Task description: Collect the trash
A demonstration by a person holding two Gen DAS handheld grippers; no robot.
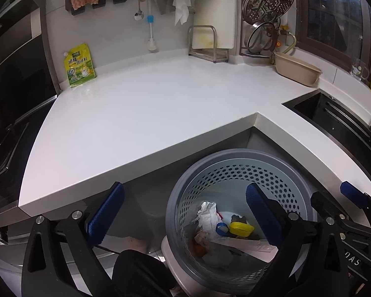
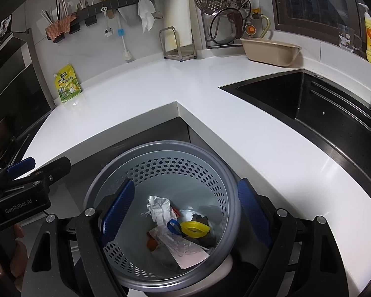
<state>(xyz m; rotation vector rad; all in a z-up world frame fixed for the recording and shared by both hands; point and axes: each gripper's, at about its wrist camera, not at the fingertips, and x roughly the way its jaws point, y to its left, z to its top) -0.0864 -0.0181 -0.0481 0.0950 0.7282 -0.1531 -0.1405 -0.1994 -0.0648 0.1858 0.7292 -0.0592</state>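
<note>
A grey perforated trash bin (image 1: 183, 188) (image 2: 210, 163) stands on the floor in the inner corner of the white counter (image 1: 136, 113) (image 2: 210, 104). It holds crumpled white paper (image 1: 207, 212) (image 2: 158, 208), a yellow cap (image 1: 241, 229) (image 2: 194, 229), a blue ring (image 2: 173, 225) and a pink-white wrapper (image 2: 190, 250). My left gripper (image 1: 185, 215) is open and empty, above the bin's left rim. My right gripper (image 2: 185, 215) is open and empty, directly over the bin. The right gripper also shows at the right edge of the left wrist view (image 1: 353, 195).
A yellow-green pouch (image 1: 79, 65) (image 2: 68, 83) leans against the back wall. A beige basin (image 1: 296, 70) (image 2: 269, 49), a cutting board rack (image 1: 207, 42) and a pot lid rack (image 2: 225, 5) stand at the back. The black sink (image 2: 321, 104) lies right; a dark oven (image 1: 14, 79) left.
</note>
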